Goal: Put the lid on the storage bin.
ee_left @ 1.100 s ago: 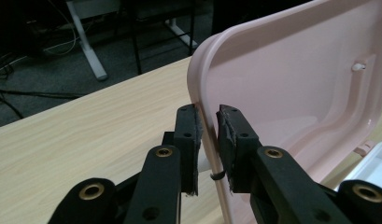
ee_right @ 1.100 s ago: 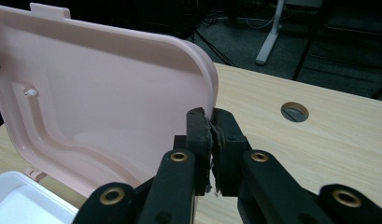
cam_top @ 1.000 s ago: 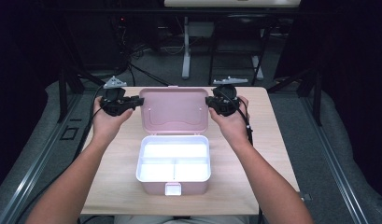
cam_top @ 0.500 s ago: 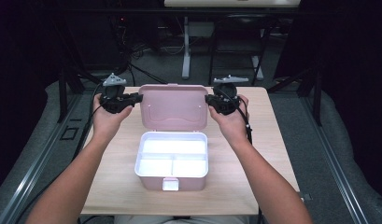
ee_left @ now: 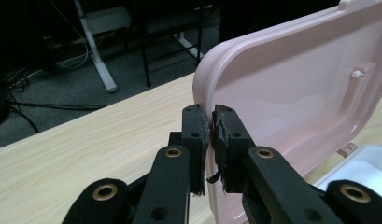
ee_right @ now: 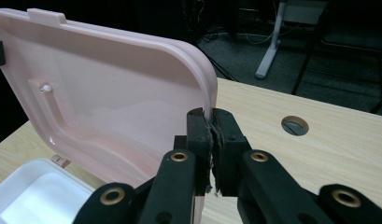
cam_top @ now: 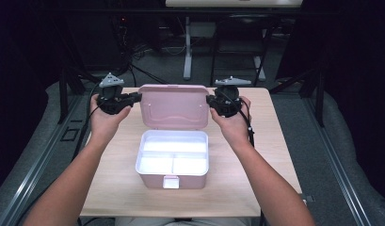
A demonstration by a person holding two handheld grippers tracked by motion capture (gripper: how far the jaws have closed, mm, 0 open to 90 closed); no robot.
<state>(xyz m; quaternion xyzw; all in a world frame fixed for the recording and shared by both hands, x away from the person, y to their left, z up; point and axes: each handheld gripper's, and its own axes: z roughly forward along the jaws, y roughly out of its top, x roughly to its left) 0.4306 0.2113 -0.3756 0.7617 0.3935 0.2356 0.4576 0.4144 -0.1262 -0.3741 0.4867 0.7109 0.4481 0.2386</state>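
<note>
A pink box (cam_top: 172, 157) with a white, divided inside sits mid-table, its lid (cam_top: 173, 106) standing up at the back. My left gripper (cam_top: 136, 97) holds the lid's left edge. In the left gripper view the jaws have just been closing, and the left gripper (ee_left: 211, 140) now pinches the lid (ee_left: 296, 93) rim between its pads. My right gripper (cam_top: 210, 100) is shut on the lid's right edge. The right gripper view shows the right gripper (ee_right: 211, 140) clamping the lid (ee_right: 109, 102) rim. A corner of the box (ee_right: 30, 191) lies below.
The wooden table (cam_top: 275, 155) has bare surface on both sides of the box and a round cable hole (ee_right: 294, 125) near the right gripper. Behind the table are a desk leg (cam_top: 187, 52), cables and a dark floor.
Lid and box have shifted a little away from the person, and the lid stands slightly more upright. Both hands stay at the lid's side edges.
</note>
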